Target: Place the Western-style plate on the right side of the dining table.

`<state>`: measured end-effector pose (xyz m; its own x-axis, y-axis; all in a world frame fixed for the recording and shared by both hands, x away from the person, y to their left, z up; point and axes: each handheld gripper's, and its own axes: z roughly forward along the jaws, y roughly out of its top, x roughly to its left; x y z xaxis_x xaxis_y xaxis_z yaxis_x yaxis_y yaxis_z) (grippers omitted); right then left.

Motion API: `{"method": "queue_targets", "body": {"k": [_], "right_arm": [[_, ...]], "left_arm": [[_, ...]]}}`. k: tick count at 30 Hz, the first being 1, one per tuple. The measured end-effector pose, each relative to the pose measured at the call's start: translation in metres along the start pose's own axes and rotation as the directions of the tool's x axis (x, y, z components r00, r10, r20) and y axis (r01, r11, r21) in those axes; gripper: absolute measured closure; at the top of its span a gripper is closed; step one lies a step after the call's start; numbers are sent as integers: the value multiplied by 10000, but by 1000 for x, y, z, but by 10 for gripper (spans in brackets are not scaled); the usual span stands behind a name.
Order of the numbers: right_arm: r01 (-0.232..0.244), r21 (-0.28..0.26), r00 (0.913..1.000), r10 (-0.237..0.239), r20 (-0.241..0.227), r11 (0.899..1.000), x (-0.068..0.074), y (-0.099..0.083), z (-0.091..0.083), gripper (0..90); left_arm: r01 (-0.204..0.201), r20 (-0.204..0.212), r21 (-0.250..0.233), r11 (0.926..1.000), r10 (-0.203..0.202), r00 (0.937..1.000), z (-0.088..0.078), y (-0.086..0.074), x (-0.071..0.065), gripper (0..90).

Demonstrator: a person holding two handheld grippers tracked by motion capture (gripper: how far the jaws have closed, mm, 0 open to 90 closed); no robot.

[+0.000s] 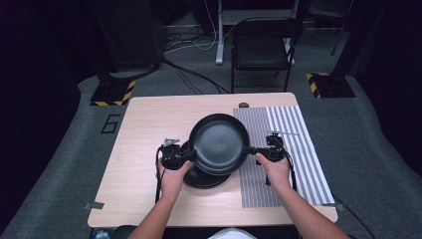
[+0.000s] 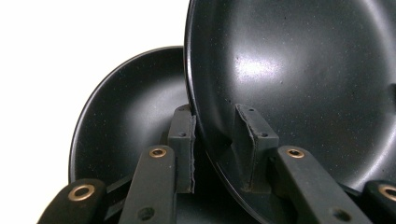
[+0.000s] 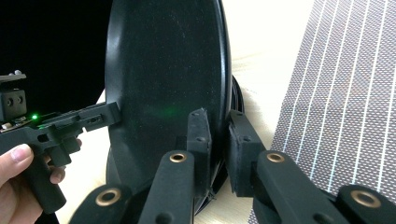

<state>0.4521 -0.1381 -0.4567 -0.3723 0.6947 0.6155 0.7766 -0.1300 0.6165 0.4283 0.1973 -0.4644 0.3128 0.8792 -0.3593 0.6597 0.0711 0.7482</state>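
One glossy black plate [image 1: 219, 143] — round, shallow, tilted — rim pinched by left gripper [image 1: 188, 156] and right gripper [image 1: 252, 149].

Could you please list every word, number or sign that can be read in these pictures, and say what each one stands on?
"6": a dark outlined numeral on the grey floor, left of the table.
Yellow-and-black hazard stripes, a sign without words, on the two stand bases on the floor.
The black plate, the grippers and the striped mat bear no readable text.
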Motion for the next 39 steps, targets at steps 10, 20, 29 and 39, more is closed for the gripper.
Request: {"method": "queue_targets", "body": {"k": [10,20,29,39], "right_arm": [[303,-14,9995,-303,64,9995,3,0,-2,792],[298,37,9995,-298,-52,9995,4,1,-3,790],[59,-24,9999,-59,-155,10000,1,2,-8,786],[-73,-117,10000,73,-64,9999,-2,0,-15,784]], "left_arm": [[-82,8,-241,9997,82,10000,-5,5,-3,699],[-140,12,-302,9994,141,9999,-8,9,-4,703],[-226,101,-426,9988,230,9997,-7,14,-9,708],[-358,234,-434,9984,368,9990,-2,17,-15,708]]}}
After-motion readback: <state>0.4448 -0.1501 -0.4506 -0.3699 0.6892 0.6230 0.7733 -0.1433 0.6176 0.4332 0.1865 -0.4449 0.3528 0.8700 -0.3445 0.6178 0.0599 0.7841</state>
